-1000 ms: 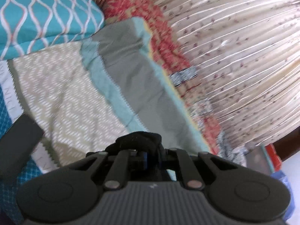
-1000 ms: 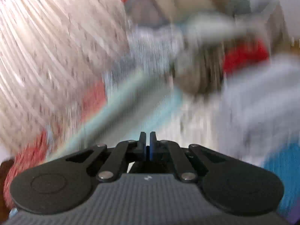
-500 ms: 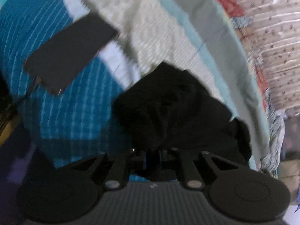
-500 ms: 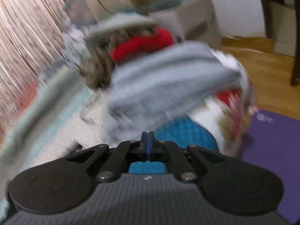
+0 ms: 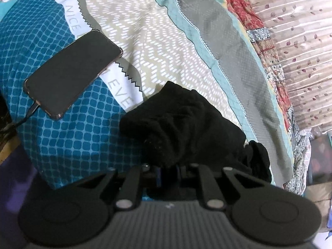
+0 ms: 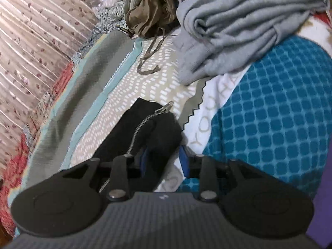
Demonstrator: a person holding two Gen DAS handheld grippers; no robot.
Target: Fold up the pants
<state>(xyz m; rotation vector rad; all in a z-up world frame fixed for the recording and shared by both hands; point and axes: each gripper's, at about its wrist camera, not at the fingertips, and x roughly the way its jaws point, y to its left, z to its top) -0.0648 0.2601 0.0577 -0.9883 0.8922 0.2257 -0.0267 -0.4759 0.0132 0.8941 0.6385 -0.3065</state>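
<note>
The black pants (image 5: 186, 124) lie bunched on the patterned bedspread (image 5: 155, 41). My left gripper (image 5: 168, 172) is shut on a fold of the black fabric, which hides its fingertips. In the right wrist view the pants (image 6: 132, 137) show their silver zipper (image 6: 143, 124). My right gripper (image 6: 164, 159) is open, its blue pads on either side of the pants' edge, one pad (image 6: 184, 161) clear of the cloth.
A black phone (image 5: 72, 72) with a cable lies on the bed to the left. A folded grey garment (image 6: 238, 27) and a crumpled olive cloth (image 6: 149, 10) lie at the far end. A pleated leaf-print curtain (image 5: 300, 41) runs along the bed.
The left gripper tilted down towards the bed with the pants in it. The right gripper swung down to the pants and opened from shut.
</note>
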